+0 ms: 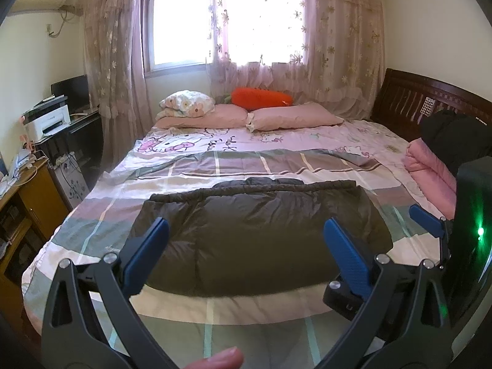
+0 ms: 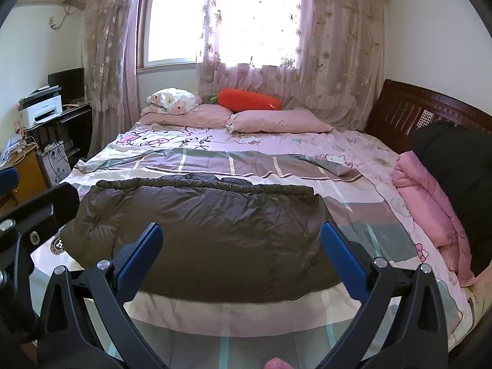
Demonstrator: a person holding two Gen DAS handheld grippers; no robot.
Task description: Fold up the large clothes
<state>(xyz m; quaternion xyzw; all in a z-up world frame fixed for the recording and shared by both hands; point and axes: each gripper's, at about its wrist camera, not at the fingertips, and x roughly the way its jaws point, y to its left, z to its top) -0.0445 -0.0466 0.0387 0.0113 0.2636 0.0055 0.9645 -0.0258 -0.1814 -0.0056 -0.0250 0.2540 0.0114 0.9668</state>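
Note:
A dark brown padded jacket lies folded into a wide rectangle on the checked bedspread, near the bed's front edge. My left gripper hovers above the jacket's near half, open, its blue fingers wide apart and holding nothing. My right gripper is likewise open above the jacket's near edge, with nothing between its fingers. Part of the right gripper shows at the right of the left wrist view. A fingertip shows at the bottom.
Pink pillows and an orange plush carrot lie at the far end under the curtained window. A folded pink quilt with a black garment on it sits at the bed's right side. A printer and cabinets stand at the left.

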